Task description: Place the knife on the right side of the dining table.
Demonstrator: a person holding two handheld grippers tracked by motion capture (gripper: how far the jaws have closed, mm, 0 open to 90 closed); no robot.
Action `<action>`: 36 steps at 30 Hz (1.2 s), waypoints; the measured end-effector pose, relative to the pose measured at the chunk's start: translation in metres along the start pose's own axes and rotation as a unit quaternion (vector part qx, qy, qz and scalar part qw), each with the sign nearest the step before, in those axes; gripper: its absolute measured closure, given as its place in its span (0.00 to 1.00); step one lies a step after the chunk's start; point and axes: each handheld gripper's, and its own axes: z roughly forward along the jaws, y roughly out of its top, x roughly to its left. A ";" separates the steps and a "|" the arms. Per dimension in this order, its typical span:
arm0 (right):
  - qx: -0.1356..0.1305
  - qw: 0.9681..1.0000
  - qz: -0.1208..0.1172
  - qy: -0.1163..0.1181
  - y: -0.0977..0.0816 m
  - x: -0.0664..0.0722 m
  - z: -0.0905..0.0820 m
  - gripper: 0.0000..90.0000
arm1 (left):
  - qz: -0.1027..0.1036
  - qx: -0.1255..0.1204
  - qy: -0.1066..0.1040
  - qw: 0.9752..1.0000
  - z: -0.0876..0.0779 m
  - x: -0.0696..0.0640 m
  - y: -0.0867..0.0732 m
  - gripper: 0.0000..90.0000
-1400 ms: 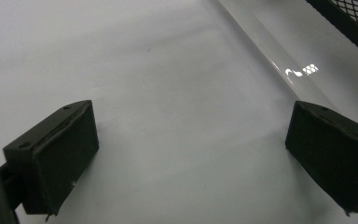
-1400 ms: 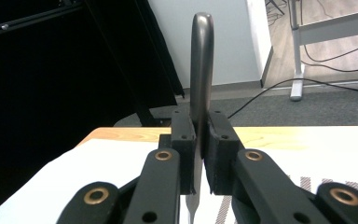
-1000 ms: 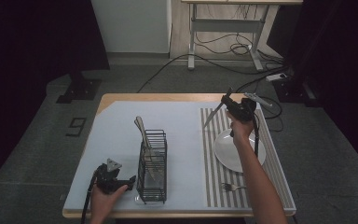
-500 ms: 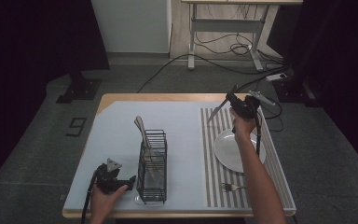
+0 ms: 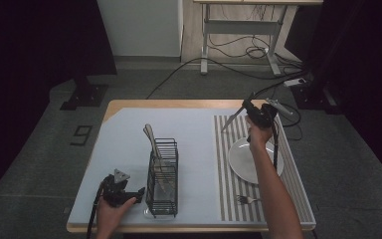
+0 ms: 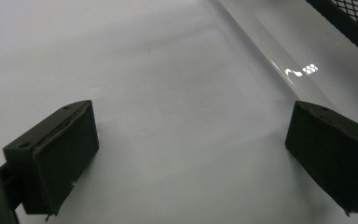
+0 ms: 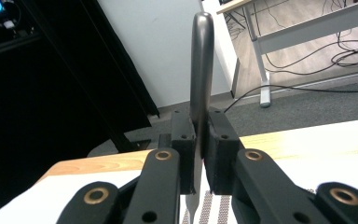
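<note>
My right gripper (image 5: 247,109) is raised above the far end of the striped mat (image 5: 226,174), shut on a metal knife (image 5: 231,121). In the right gripper view the jaws pinch the knife (image 7: 201,60) near its middle; its rounded handle points up and the blade points down past my right gripper (image 7: 199,140). My left gripper (image 5: 139,193) rests on the pale table mat at the front left, just left of a black wire cutlery rack (image 5: 162,172). In the left gripper view my left gripper (image 6: 191,154) is open with bare mat between its jaws.
The rack holds some light-handled cutlery (image 5: 151,137) leaning to the left. A white plate (image 5: 243,160) lies on the striped mat under the person's right forearm, and a fork (image 5: 246,200) lies near the mat's front. Cables run across the floor behind the table.
The right gripper has shifted slightly to the right with the knife still in it. The left gripper has not moved.
</note>
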 end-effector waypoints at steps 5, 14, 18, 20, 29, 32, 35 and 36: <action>0.003 1.000 0.009 -0.003 0.000 -0.005 -0.001 0.92 | 0.000 0.000 0.000 1.000 0.000 0.000 0.000 0.02; 0.007 1.000 0.009 -0.024 -0.002 -0.022 -0.008 0.89 | 0.000 0.000 0.000 1.000 0.000 0.000 0.000 0.02; 0.014 0.999 0.011 -0.038 -0.004 -0.033 -0.011 0.87 | 0.000 0.000 0.000 1.000 0.000 0.000 0.000 0.02; 0.019 0.999 0.010 -0.041 -0.004 -0.038 -0.012 0.86 | 0.000 0.000 0.000 1.000 0.000 0.000 0.000 0.02; 0.025 0.998 0.008 -0.052 -0.009 -0.050 -0.015 0.83 | 0.000 0.000 0.001 1.000 0.000 0.000 0.000 0.02; 0.031 0.998 0.011 -0.059 -0.010 -0.056 -0.017 0.81 | 0.001 0.000 0.001 1.000 0.000 0.000 0.000 0.02; 0.038 0.997 0.021 -0.063 -0.013 -0.063 -0.019 0.80 | 0.000 0.000 0.001 1.000 0.000 0.000 0.000 0.02; 0.041 0.997 0.024 -0.064 -0.013 -0.066 -0.019 0.79 | 0.001 0.000 0.001 1.000 0.000 0.000 0.000 0.02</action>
